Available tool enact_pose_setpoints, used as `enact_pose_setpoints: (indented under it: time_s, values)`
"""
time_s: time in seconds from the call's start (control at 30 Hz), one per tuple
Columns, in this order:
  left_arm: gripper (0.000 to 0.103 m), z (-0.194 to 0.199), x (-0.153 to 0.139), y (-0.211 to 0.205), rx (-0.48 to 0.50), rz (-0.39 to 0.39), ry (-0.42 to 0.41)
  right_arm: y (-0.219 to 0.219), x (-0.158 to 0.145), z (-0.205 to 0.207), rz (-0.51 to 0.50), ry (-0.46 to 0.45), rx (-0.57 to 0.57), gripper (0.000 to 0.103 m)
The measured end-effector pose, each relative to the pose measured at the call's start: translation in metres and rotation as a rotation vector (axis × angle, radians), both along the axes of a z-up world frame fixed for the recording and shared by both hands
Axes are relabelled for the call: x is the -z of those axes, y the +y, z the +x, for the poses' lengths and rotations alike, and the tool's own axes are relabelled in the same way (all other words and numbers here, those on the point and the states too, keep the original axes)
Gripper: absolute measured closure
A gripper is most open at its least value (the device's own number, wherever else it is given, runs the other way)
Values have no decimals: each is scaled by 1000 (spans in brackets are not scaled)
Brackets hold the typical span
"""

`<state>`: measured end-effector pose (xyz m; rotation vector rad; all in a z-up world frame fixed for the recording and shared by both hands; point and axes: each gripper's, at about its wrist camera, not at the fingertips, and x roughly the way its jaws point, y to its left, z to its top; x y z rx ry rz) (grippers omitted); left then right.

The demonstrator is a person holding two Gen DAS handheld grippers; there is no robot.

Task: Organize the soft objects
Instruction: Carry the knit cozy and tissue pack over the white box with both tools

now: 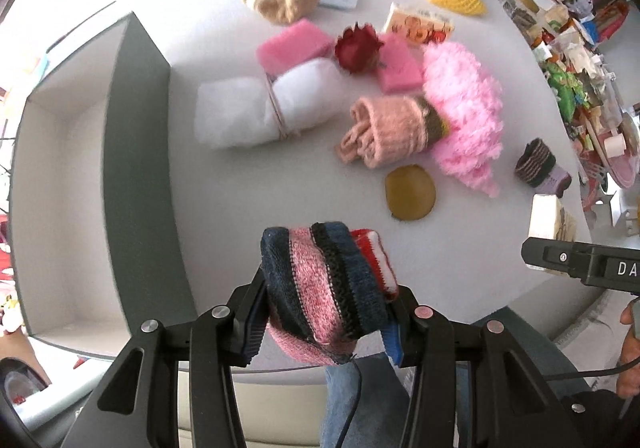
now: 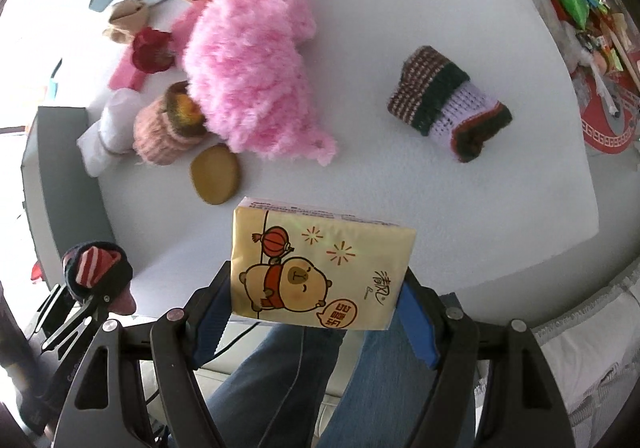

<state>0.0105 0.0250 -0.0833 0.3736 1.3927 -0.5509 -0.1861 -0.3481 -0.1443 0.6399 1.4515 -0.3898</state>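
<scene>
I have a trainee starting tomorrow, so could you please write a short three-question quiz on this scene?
1. True or false: the left gripper is closed on a striped knitted roll.
2. What does the right gripper hold? A) a pink sponge B) a yellow tissue pack C) a red flower
3. Which brown, rounded thing lies on the table beside the fluffy pink yarn?

Key: 1 true; 2 B; 3 the brown oval pad.

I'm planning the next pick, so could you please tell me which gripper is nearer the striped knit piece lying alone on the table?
Right. The right gripper is beside the striped knit piece; the left gripper is farther away.
</scene>
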Motion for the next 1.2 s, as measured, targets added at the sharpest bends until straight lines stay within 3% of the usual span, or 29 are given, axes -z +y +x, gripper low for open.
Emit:
enact_pose_setpoints:
  time_s: [0.3,0.6,1.2]
  values:
    - [55,-3,-35,9,-131,-38,-84,6,-35,22,-44,-59,-109,25]
    - [55,-30,-53,22,-260,-41,-138,4,-62,16,-69,-97,-205,25]
    - [55,-61,-109,156,-657,-51,-206,50,-82,31,-30,-161,-417,25]
